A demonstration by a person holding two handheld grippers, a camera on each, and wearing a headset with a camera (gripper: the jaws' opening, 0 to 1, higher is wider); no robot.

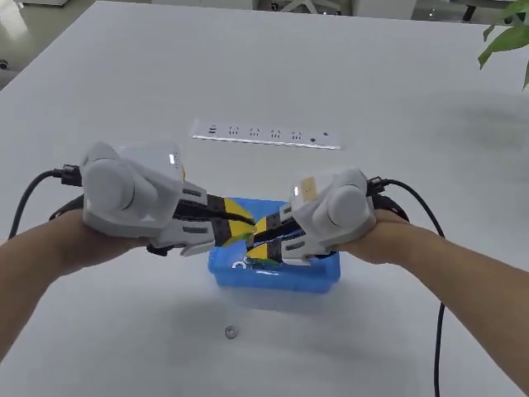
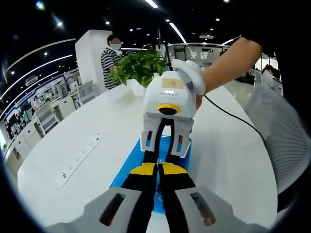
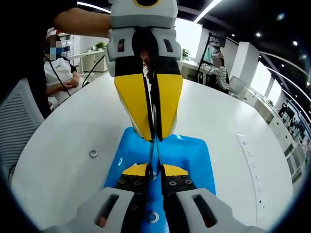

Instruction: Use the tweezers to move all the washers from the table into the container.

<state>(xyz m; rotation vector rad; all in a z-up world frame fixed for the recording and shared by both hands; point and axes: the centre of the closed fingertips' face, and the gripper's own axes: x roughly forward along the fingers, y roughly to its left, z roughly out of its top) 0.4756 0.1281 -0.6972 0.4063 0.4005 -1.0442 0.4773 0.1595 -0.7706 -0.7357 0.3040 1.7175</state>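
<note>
Over the blue container my two grippers meet tip to tip. My left gripper comes in from the left and my right gripper from the right. In the right gripper view thin metal tweezers run from the left gripper's shut yellow jaws down into my right gripper, whose jaws are also shut on them. In the left gripper view my left gripper is shut, facing the other one. One washer lies on the table in front of the container, also visible as the washer. Another washer lies inside the container.
A white power strip lies on the white table behind the container. Green plant leaves reach in at the far right corner. Cables trail from both grippers. People stand and sit in the background beyond the table.
</note>
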